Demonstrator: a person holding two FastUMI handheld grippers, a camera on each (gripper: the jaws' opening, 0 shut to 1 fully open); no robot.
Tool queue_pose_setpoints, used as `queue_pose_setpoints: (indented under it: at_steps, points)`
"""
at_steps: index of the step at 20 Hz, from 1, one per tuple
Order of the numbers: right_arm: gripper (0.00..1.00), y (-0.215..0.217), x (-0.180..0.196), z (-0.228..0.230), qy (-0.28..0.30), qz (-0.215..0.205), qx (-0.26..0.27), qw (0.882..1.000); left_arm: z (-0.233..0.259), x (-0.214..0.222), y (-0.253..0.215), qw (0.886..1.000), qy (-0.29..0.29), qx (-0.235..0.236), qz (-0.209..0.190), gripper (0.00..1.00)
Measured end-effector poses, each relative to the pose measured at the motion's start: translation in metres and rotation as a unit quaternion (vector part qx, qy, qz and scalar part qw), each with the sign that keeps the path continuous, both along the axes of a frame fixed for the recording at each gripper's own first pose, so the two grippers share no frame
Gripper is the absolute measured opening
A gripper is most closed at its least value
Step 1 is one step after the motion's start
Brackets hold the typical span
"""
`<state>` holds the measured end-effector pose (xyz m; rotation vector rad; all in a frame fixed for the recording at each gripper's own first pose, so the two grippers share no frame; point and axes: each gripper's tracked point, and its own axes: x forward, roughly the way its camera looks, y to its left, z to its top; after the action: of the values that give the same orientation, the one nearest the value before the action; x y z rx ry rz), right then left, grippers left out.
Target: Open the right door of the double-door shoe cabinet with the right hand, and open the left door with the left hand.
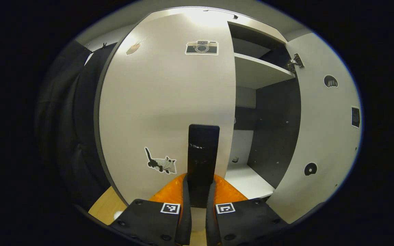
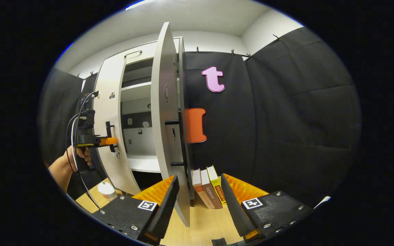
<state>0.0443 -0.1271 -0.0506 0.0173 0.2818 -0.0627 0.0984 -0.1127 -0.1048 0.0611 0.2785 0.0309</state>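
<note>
The right door [image 2: 164, 112] is open, my right gripper [image 2: 197, 200] is spread, and my left gripper [image 1: 198, 205] pinches the left door's handle [image 1: 203, 150], so next I pull.

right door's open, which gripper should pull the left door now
Left. The left gripper is already closed on the left door's handle, while the right gripper sits open around the edge of the swung-out right door.

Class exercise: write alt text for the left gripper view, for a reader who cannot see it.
The left gripper is shut on the dark handle of the closed left door. Beside it, the right door stands open, showing shelves.
</note>
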Motion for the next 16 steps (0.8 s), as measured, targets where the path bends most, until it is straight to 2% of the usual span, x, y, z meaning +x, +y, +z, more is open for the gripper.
queue_pose_setpoints:
  at_steps: [5,8,16]
  points:
    - [0.76,0.046,0.01,-0.003,-0.007,0.076,0.001,0.997,0.001,-0.009,0.008,1.0,0.002,-0.004,0.018,0.23]
    - [0.76,0.066,0.017,-0.005,-0.006,0.1,0.005,0.995,0.001,-0.011,0.014,0.999,-0.007,-0.02,0.038,0.24]
    - [0.76,0.097,0.025,-0.017,0.003,0.137,0.018,0.99,0.003,-0.02,0.02,0.998,0.0,-0.013,0.056,0.23]
